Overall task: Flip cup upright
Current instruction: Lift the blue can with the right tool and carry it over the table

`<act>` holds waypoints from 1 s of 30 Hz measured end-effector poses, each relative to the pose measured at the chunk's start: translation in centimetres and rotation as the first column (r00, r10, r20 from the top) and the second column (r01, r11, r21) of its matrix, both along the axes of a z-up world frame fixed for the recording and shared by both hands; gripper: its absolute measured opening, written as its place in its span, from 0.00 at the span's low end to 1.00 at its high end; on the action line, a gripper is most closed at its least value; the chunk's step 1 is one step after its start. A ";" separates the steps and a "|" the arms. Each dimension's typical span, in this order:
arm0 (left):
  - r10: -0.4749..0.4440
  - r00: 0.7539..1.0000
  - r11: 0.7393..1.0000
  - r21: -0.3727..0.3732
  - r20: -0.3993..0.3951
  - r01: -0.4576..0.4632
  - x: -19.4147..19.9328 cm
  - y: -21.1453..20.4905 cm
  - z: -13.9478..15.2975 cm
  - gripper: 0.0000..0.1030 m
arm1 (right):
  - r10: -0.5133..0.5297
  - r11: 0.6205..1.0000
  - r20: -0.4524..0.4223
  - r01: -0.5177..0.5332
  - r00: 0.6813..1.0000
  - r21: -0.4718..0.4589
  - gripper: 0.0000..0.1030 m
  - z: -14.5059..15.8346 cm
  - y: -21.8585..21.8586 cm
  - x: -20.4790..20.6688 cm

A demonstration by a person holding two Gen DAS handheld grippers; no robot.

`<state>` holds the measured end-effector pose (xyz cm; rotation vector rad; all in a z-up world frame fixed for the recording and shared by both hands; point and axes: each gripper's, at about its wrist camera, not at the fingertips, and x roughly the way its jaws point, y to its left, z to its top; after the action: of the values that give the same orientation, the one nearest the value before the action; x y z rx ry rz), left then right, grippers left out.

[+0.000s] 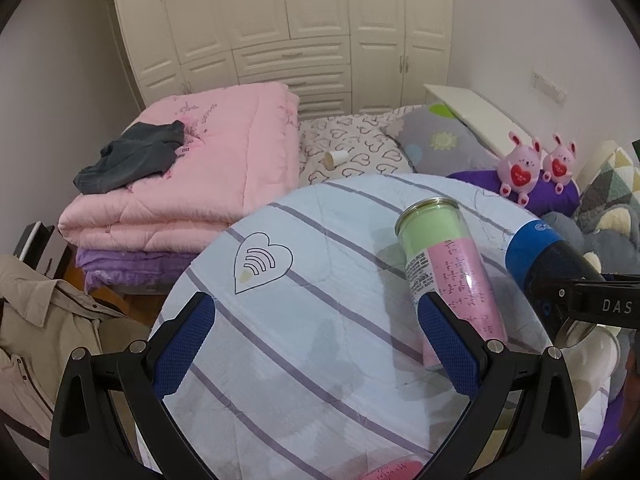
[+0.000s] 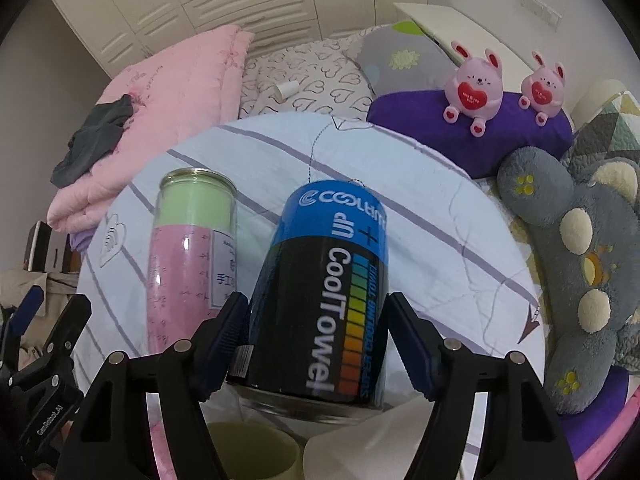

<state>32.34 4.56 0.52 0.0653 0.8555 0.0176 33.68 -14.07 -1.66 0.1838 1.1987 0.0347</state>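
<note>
My right gripper (image 2: 316, 344) is shut on a blue and black "Cool Towel" canister (image 2: 320, 300), held tilted above the striped quilt; it also shows at the right of the left wrist view (image 1: 540, 256). A clear canister with green and pink contents (image 2: 188, 248) lies or leans on the quilt to its left, and shows beside my left gripper's right finger (image 1: 444, 264). My left gripper (image 1: 316, 336) is open and empty over the quilt. A pale green cup (image 2: 252, 452) sits below the right gripper, rim up. A small paper cup (image 1: 335, 158) lies on its side on the heart-print sheet.
A folded pink quilt (image 1: 192, 184) with dark clothing on it lies at the left. Two pink bunny toys (image 2: 476, 88) sit on a purple cushion. A grey plush toy (image 2: 580, 272) lies at the right. A white wardrobe (image 1: 280, 28) stands behind.
</note>
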 end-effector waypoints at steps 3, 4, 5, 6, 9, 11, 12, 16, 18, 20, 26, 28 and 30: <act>0.006 1.000 1.000 0.000 0.009 -0.006 -0.6 0.1 0.5 0.99 | -0.001 1.000 0.025 0.001 1.000 0.000 0.69 0.6 0.0 -0.5; 0.009 1.000 1.000 -0.003 0.011 -0.009 -0.8 0.2 0.7 0.99 | 0.001 1.000 0.029 -0.001 1.000 -0.004 0.69 0.8 0.0 -0.7; 0.012 1.000 1.000 -0.005 0.013 -0.012 -0.9 0.2 0.8 0.99 | 0.004 1.000 0.036 -0.004 0.999 -0.002 0.69 1.0 0.0 -0.9; 0.017 1.000 1.000 -0.009 0.015 -0.016 -1.1 0.2 1.1 0.99 | 0.005 1.000 0.040 -0.005 0.999 0.007 0.69 1.2 0.0 -1.2; 0.024 0.999 1.000 -0.018 0.028 -0.023 -1.9 0.3 1.8 0.99 | 0.014 1.000 0.058 -0.015 0.998 0.014 0.69 1.9 -0.2 -2.1; 0.027 0.999 0.999 -0.023 0.042 -0.026 -2.7 0.4 2.5 0.99 | 0.018 1.000 0.074 -0.019 0.997 0.014 0.69 2.6 -0.3 -3.0; 0.028 0.998 0.999 -0.023 0.047 -0.027 -3.1 0.4 2.8 0.99 | 0.022 1.000 0.083 -0.024 0.996 0.016 0.69 3.0 -0.3 -3.4; 0.034 0.998 0.999 -0.027 0.058 -0.033 -5.3 0.4 3.6 0.99 | 0.038 0.999 0.113 -0.039 0.993 0.010 0.69 4.4 -0.2 -5.7; 0.034 0.998 0.999 -0.034 0.061 -0.032 -6.5 0.4 3.9 0.99 | 0.043 0.999 0.117 -0.042 0.992 -0.008 0.69 4.8 -0.1 -6.7; 0.037 0.997 0.999 -0.035 0.066 -0.035 -7.9 0.3 4.1 0.99 | 0.049 0.999 0.125 -0.049 0.991 0.000 0.69 5.3 -0.2 -8.1; 0.037 0.997 0.999 -0.030 0.070 -0.035 -11.9 0.0 4.5 0.99 | 0.068 0.998 0.137 -0.066 0.988 -0.018 0.69 5.9 -0.2 -12.1; 0.040 0.997 0.999 -0.026 0.071 -0.038 -13.6 0.1 4.4 0.99 | 0.081 0.997 0.142 -0.080 0.987 -0.013 0.69 6.1 -0.2 -13.6; 0.046 0.996 0.999 -0.024 0.071 -0.045 -14.8 0.2 4.3 0.99 | 0.089 0.996 0.150 -0.088 0.985 -0.019 0.69 6.2 0.0 -15.1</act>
<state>17.56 4.72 4.82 0.0241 0.7854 0.0526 18.57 -14.08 4.57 0.1151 1.0555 0.1172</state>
